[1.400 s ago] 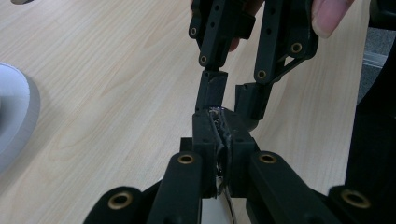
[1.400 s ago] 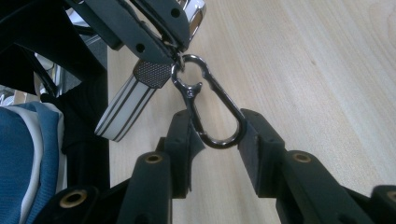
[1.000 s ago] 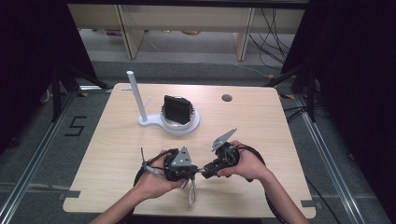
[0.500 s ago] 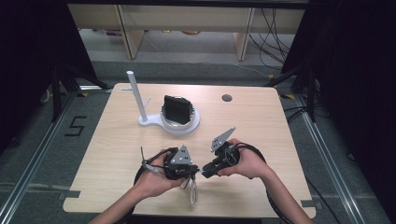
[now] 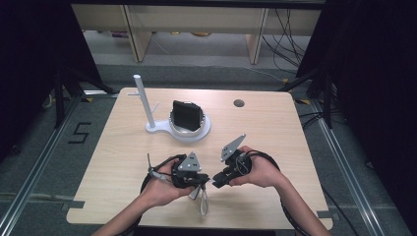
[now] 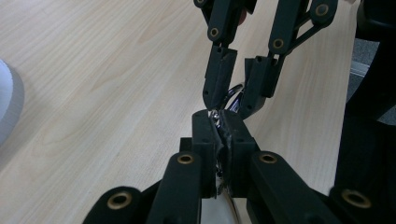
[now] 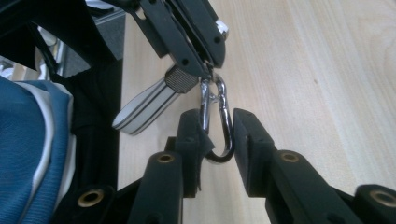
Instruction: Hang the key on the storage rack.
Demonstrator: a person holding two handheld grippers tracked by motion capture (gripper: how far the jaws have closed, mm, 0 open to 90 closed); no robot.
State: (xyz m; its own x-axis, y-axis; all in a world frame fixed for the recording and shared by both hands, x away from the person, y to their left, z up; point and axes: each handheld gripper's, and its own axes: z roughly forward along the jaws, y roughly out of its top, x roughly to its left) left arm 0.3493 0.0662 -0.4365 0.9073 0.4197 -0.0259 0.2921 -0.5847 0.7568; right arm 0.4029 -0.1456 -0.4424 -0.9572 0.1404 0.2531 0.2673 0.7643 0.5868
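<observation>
Your left tool [image 5: 205,180] is clenched on the top of a small metal clip [image 7: 215,119], a carabiner-style snap hook with a grey-and-white strap [image 7: 145,108] hanging from it. In the high view the pair sits low and just left of centre, over the near edge of the counter [image 5: 275,128]. In the left tool's own view its jaws are pinched tight on the metal with no gap, so that hold looks sound; leave it as it is.

Your right tool [image 5: 215,182] has just been closing, with the lower loop of the clip between its jaws. In the right tool's view, centre frame, the pads [image 7: 192,130] flank the loop and seem to touch it on both sides, though I cannot tell how firmly they press.

My reading is that you are working the clip's gate. To do that well:
- Seat the right pads squarely across the loop, not on its rounded bottom, where they may slip off.
- Finish the squeeze slowly, since polished metal skates under hard pads.
- Keep both hands steady and level so the clip does not twist out of the left hold.
- Let the strap hang free of both jaws.

The white stand [image 5: 178,129] with its black item [image 5: 186,115] sits well apart in the upper middle of the high view, and needs no attention now.
</observation>
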